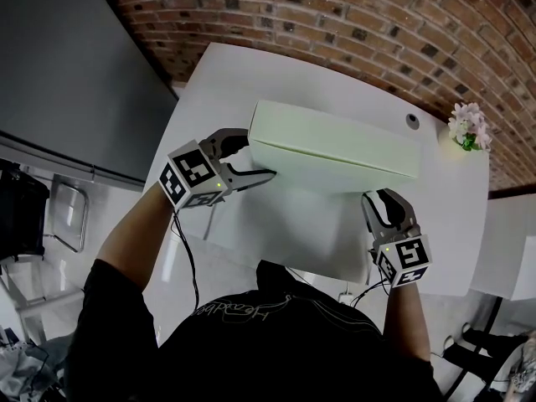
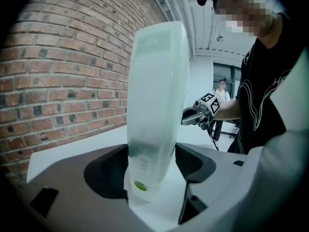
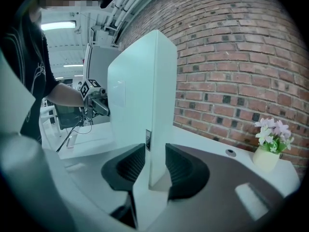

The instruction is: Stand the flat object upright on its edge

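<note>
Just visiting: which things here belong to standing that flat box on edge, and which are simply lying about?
In the job: pale green box, upright on its long edge; left gripper and right gripper, one shut on each end; white table beneath.
Lying about: potted flowers at the table's corner; cable hole; brick wall.

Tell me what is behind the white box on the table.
Behind the white box runs the white table, with a round cable hole and a small flower pot toward the right, then the brick wall. The box covers the strip along its far face in the head view.
</note>
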`<control>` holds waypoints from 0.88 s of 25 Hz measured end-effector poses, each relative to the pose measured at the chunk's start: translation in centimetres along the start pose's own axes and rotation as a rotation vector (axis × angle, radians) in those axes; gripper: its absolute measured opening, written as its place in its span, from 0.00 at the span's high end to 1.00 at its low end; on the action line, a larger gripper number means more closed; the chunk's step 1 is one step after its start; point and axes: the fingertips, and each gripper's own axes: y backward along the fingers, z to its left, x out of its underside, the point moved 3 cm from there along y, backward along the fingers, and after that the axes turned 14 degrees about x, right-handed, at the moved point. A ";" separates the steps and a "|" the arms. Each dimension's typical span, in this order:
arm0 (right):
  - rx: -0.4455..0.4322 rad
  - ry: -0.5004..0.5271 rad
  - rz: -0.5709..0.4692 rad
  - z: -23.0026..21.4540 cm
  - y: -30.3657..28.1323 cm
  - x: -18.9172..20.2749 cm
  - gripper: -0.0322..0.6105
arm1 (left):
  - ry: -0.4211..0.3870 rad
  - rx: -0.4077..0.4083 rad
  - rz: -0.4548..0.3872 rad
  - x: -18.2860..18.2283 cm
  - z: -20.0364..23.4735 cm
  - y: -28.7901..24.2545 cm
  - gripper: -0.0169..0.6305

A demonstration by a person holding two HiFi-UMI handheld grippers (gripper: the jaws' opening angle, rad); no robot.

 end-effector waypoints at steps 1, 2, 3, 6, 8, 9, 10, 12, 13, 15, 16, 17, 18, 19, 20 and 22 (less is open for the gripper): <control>0.008 -0.005 0.001 -0.2 0.2 0.1 0.74 | 0.002 -0.010 -0.002 0.1 -0.1 0.1 0.49; 0.015 -0.011 0.001 -0.3 0.4 0.1 0.74 | 0.005 -0.020 -0.002 0.2 -0.2 0.2 0.50; 0.019 -0.015 0.003 -0.4 0.7 0.3 0.74 | 0.007 -0.031 -0.002 0.3 -0.3 0.3 0.50; 0.021 -0.019 0.007 -0.2 1.3 0.5 0.74 | 0.025 -0.065 0.014 0.7 -0.9 0.8 0.50; 0.017 -0.020 -0.001 0.2 1.7 0.5 0.74 | 0.040 -0.089 0.016 1.1 -1.3 1.1 0.51; 0.014 -0.022 -0.005 0.4 1.9 0.4 0.74 | 0.044 -0.102 0.012 1.2 -1.5 1.2 0.51; 0.011 -0.025 -0.009 0.7 2.1 0.4 0.74 | 0.047 -0.116 0.005 1.3 -1.7 1.3 0.51; 0.002 -0.029 -0.016 1.2 2.5 0.4 0.74 | 0.057 -0.144 -0.005 1.5 -2.2 1.5 0.51; -0.003 -0.029 -0.019 1.4 2.8 0.4 0.74 | 0.063 -0.158 -0.006 1.7 -2.5 1.5 0.51; -0.013 -0.027 -0.024 2.0 3.3 0.4 0.74 | 0.070 -0.185 -0.014 2.0 -3.0 1.7 0.51; -0.018 -0.026 -0.027 2.3 3.5 0.4 0.74 | 0.070 -0.200 -0.022 2.1 -3.1 1.7 0.51; -0.021 -0.026 -0.030 2.6 3.7 0.3 0.74 | 0.070 -0.215 -0.031 2.2 -3.2 1.8 0.51; -0.024 -0.026 -0.033 2.9 4.0 0.3 0.74 | 0.075 -0.230 -0.036 2.2 -3.4 1.9 0.51; -0.027 -0.026 -0.035 3.2 4.2 0.3 0.74 | 0.083 -0.243 -0.041 2.3 -3.6 1.9 0.51; -0.029 -0.026 -0.037 3.5 4.4 0.2 0.74 | 0.092 -0.256 -0.047 2.4 -3.9 2.0 0.51; -0.034 -0.029 -0.042 4.0 4.9 0.2 0.74 | 0.106 -0.283 -0.062 2.4 -4.5 2.1 0.51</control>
